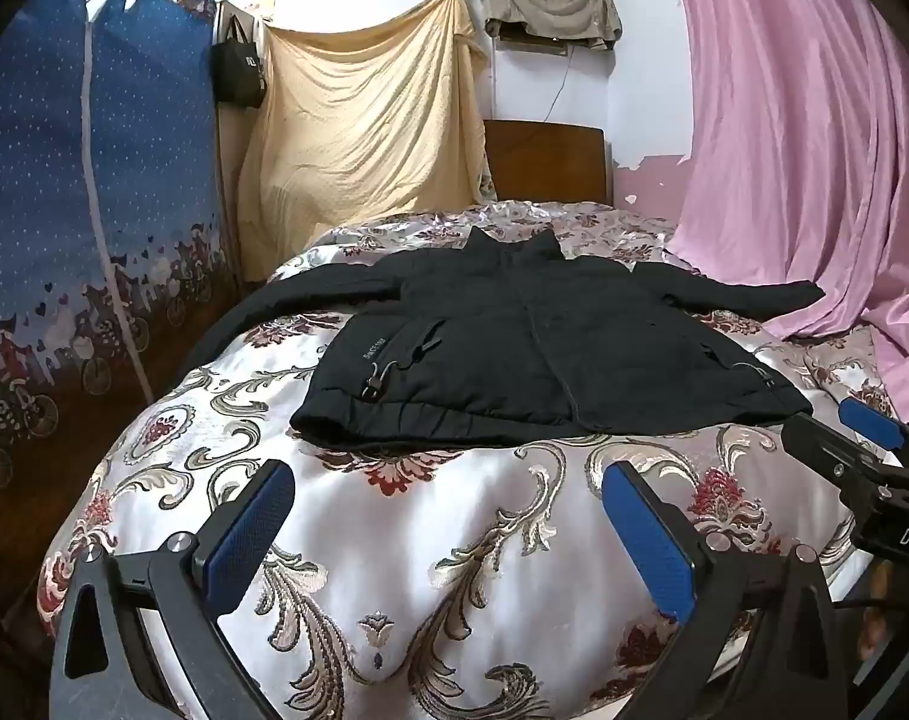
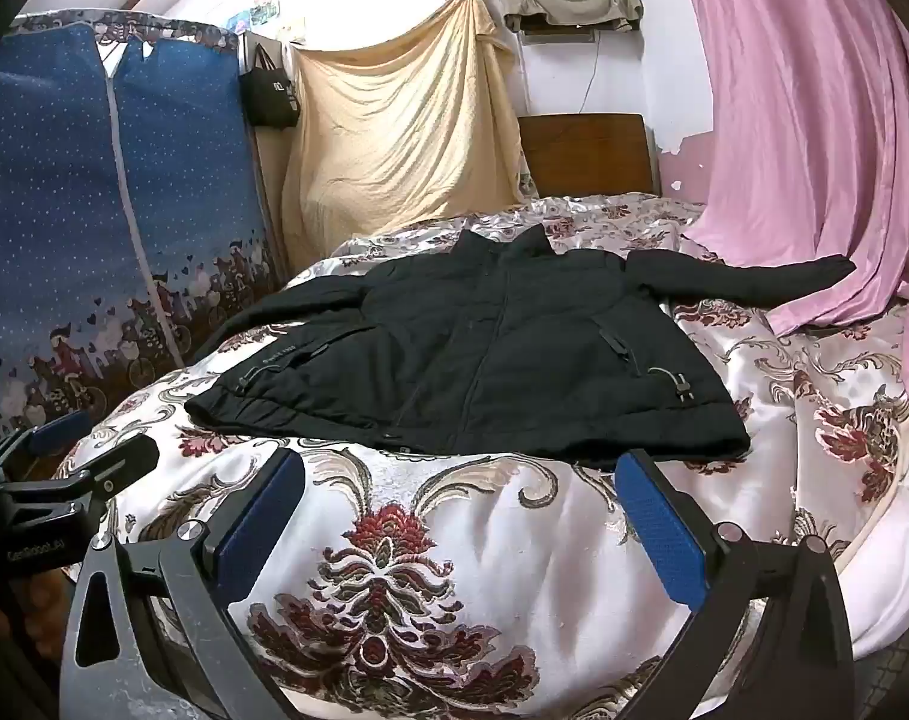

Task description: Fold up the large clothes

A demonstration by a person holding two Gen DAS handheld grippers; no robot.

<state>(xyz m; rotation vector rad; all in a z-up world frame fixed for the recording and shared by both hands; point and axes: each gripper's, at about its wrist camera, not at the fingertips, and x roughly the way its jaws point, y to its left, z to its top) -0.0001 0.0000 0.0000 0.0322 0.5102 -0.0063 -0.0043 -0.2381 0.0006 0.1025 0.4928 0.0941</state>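
A black zip-up jacket [image 1: 532, 348] lies flat and face up on the bed, collar at the far end, both sleeves spread out to the sides, hem toward me. It also shows in the right wrist view [image 2: 484, 348]. My left gripper [image 1: 448, 480] is open and empty, hovering over the quilt just short of the hem. My right gripper [image 2: 460, 474] is open and empty, close to the hem's right half. The right gripper also shows at the right edge of the left wrist view [image 1: 838, 432], and the left gripper at the left edge of the right wrist view [image 2: 88, 444].
The bed has a white floral satin quilt [image 1: 454, 570] and a wooden headboard [image 1: 544, 162]. A blue fabric wardrobe [image 1: 82, 210] stands along the left. A pink curtain [image 1: 814, 150] drapes onto the bed's right side. A yellow sheet [image 1: 358, 120] hangs at the back.
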